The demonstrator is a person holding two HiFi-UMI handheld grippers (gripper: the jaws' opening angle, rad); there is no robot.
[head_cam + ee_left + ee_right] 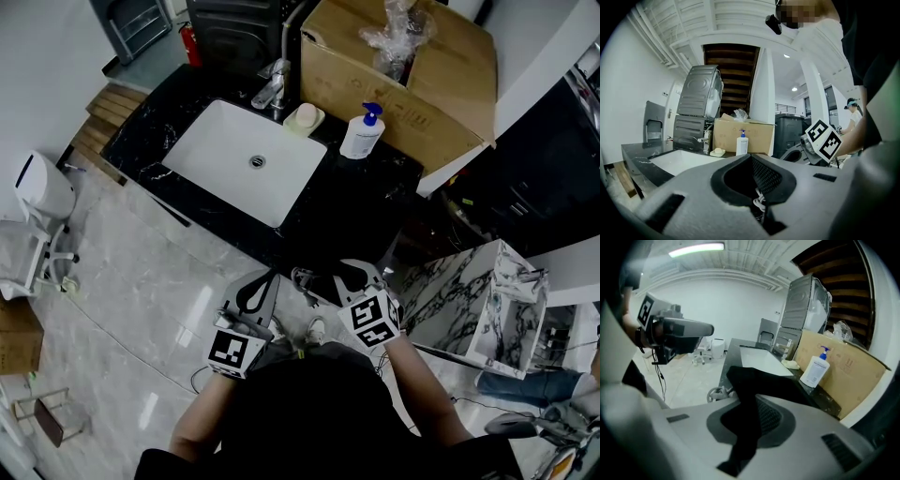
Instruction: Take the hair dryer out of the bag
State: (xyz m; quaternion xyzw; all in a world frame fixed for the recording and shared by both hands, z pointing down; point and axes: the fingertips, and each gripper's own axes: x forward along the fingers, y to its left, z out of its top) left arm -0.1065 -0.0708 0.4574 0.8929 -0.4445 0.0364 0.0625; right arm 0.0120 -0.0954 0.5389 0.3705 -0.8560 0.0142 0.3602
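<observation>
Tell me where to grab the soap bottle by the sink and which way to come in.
Grip the bottle round its white body, below the pump, coming from the front edge of the counter. It stands upright with the box close behind it, so the back is blocked; the pump is thin and would likely press down.

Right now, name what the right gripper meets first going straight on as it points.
The black bag pinched in the right gripper; it drapes ahead. Beyond it, probably the black counter, depth unclear.
</observation>
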